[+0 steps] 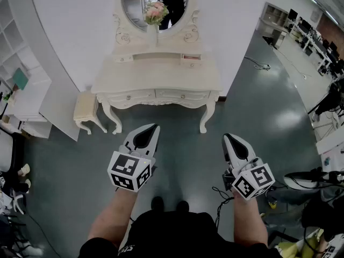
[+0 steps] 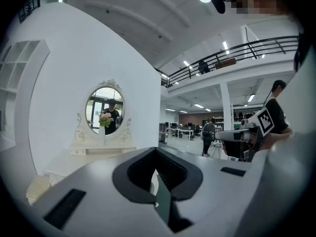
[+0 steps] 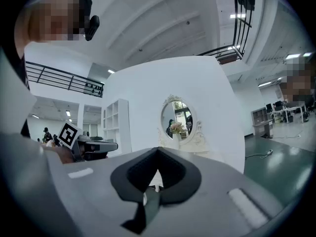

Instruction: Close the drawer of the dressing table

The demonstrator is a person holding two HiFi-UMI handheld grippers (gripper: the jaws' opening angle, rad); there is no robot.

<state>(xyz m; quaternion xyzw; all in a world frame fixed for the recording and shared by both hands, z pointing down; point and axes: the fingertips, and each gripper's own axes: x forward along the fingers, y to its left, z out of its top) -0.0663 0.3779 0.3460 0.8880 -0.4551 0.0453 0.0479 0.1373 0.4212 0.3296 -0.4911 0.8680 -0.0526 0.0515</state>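
Observation:
The cream dressing table (image 1: 161, 74) stands against a white partition, with an oval mirror (image 1: 156, 4) and a vase of pink flowers (image 1: 155, 14) on it. Its small upper right drawer (image 1: 191, 58) seems to stick out a little and shows a pinkish strip; the small left one (image 1: 123, 58) sits flush. The two wide front drawers (image 1: 156, 96) look pushed in. My left gripper (image 1: 152, 128) and right gripper (image 1: 228, 138) hover level over the floor, well short of the table, both shut and empty. The table (image 2: 94, 149) (image 3: 190, 142) is small and far in both gripper views.
A small cream stool (image 1: 86, 109) stands at the table's left leg. White shelves (image 1: 24, 85) line the left side. A cable (image 1: 259, 65) lies on the green floor to the right, and desks (image 1: 306, 31) fill the far right. Bags and gear (image 1: 312, 181) sit by my right side.

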